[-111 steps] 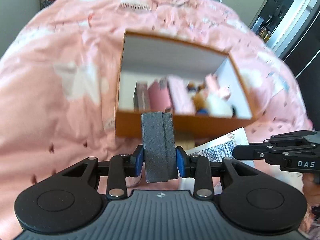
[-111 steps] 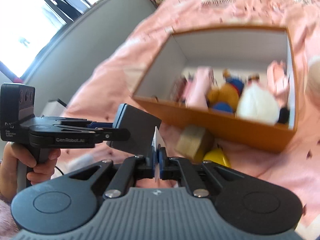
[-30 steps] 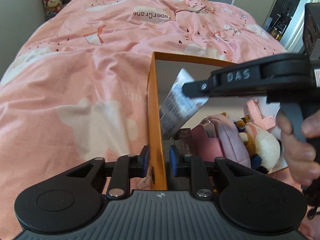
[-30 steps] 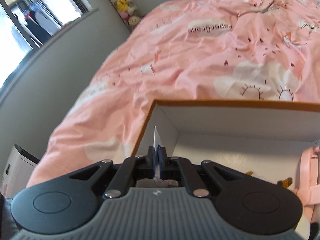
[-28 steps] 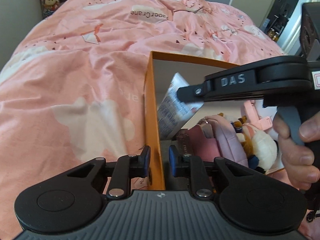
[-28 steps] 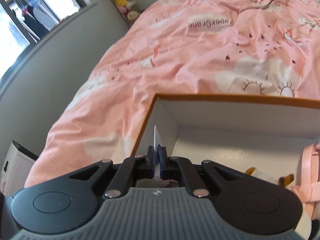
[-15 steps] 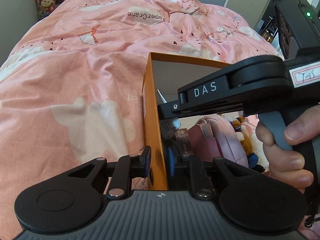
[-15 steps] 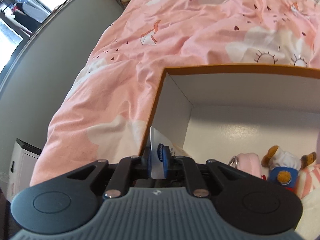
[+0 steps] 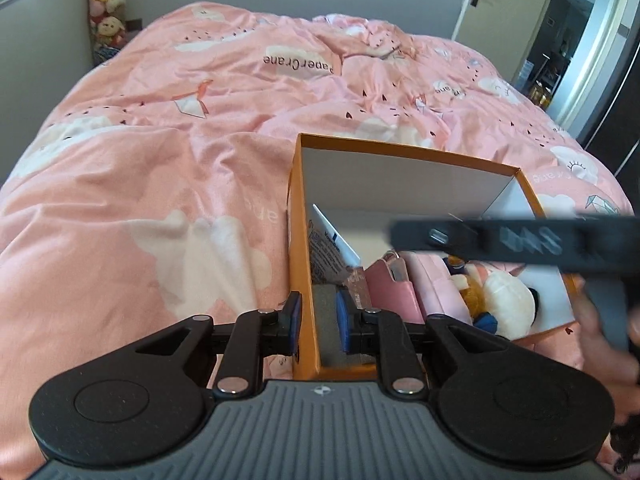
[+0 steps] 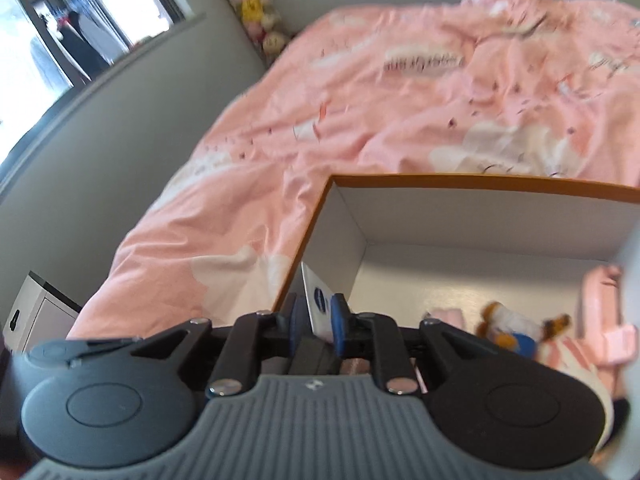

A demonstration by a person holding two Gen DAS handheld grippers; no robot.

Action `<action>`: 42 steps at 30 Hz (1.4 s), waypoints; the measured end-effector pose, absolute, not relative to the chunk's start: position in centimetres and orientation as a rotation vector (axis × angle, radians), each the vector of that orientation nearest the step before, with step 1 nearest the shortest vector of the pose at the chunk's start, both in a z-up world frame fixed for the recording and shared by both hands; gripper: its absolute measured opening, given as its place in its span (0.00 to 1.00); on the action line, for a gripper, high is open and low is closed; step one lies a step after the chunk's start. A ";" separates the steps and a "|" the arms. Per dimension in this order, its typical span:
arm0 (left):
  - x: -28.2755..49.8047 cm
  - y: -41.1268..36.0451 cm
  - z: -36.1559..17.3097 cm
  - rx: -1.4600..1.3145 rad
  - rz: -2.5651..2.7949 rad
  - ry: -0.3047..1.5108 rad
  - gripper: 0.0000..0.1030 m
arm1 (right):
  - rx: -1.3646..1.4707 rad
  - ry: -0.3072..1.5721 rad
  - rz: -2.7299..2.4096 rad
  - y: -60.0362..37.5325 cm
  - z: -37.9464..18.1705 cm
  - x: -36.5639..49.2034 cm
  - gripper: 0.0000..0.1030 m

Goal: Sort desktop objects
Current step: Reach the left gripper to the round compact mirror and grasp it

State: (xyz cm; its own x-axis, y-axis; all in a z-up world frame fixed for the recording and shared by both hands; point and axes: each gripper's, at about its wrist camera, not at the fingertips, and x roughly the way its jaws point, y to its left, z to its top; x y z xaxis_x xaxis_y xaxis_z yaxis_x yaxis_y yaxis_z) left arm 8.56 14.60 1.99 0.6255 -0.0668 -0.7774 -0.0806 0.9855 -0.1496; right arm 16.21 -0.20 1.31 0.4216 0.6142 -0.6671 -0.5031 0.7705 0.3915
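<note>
The bed (image 9: 160, 200) carries the open orange box (image 9: 400, 168) towards its near edge. Pink pouches (image 9: 390, 292) and plush toys (image 9: 504, 300) fill the box's near half, and its far half is bare.

The white packet (image 10: 318, 300) is what has changed. A second ago the right gripper (image 10: 319, 316) pinched it above the box's left wall. Now it stands on edge inside the box, at the near-left corner, leaning on that wall. The right gripper's jaws have just been opening. Their blue pads stand a little apart with the packet between them, and neither seems to press on it, so the packet looks released. In the left view this gripper shows only as a blurred bar across the box.

The left gripper (image 9: 318, 322) is narrow, as before, clamped over the box's left wall near the near corner. A grey case (image 9: 326, 336) sits against the inside of that wall, between the pads, and this grip steadies the box.

I judge this item sorted. The right gripper should draw back without tipping the packet and then fetch whatever is left outside the box. None of that is in view.
</note>
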 end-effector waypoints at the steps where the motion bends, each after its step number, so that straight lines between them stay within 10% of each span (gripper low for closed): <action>1: 8.1 14.3 2.2 -0.170 0.011 0.894 0.20 | 0.133 0.874 0.695 -1.1 1.5 15.1 0.19; 17: 4.3 7.6 -1.1 -0.054 0.069 1.021 0.20 | 0.245 1.160 0.507 -14.7 -6.2 5.1 0.24; 20: 4.0 8.0 -2.4 -0.045 0.126 1.055 0.24 | 0.369 1.271 0.453 -16.6 -9.3 5.8 0.22; 24: 3.2 9.5 -3.4 -0.093 0.190 1.088 0.53 | 0.458 1.274 0.450 -17.6 -9.9 6.1 0.24; 42: 4.3 13.7 -7.3 -0.253 0.261 1.233 0.62 | 0.314 1.360 0.563 -9.6 -9.9 8.3 0.31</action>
